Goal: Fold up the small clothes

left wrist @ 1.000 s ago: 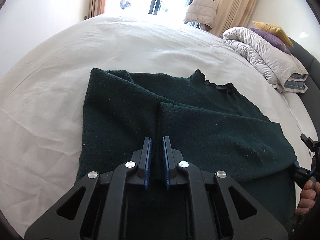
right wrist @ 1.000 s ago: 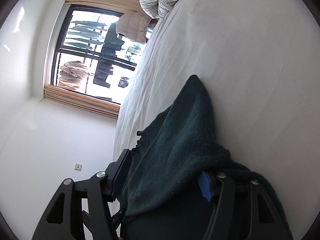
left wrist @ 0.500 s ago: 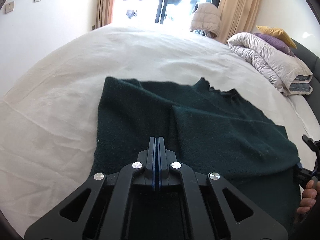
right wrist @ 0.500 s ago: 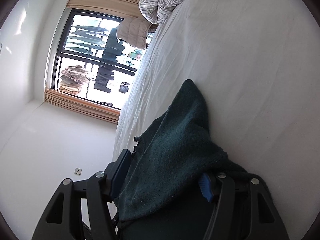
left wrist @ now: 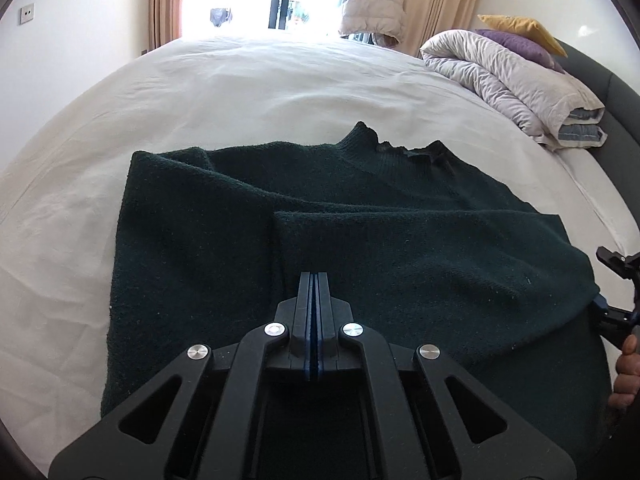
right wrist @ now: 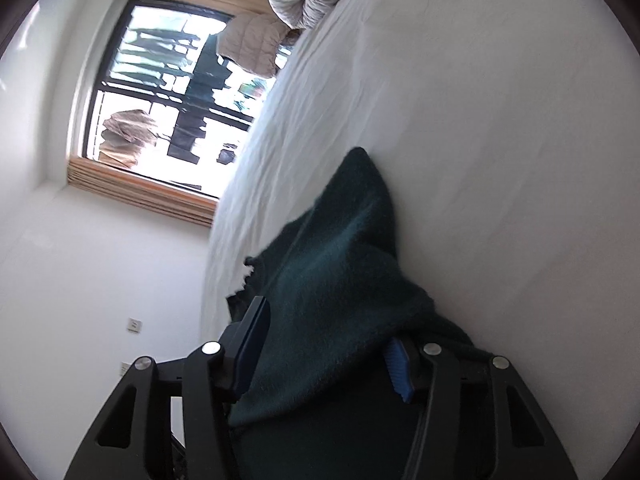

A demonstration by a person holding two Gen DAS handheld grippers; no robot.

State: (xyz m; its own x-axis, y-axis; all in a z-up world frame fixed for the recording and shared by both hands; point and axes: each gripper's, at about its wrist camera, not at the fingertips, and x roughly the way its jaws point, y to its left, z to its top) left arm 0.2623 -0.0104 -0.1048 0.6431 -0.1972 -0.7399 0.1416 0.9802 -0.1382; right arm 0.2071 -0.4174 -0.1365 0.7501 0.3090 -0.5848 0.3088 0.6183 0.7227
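Dark green sweater lying on the white bed sheet, one gripper at each side of it.

The left gripper points steeply down over the sweater's near part, beside the end of a sleeve folded across the body; its jaws are fully closed, pads together, and whether any cloth is pinched between them cannot be told. The right gripper is rolled sideways, the bed running up the frame, and tilts downward; its jaws are closing with a bunched fold of sweater between them. In the left wrist view a hand grips that tool's handle at the sweater's right edge. A rolled duvet lies at the bed's far end.
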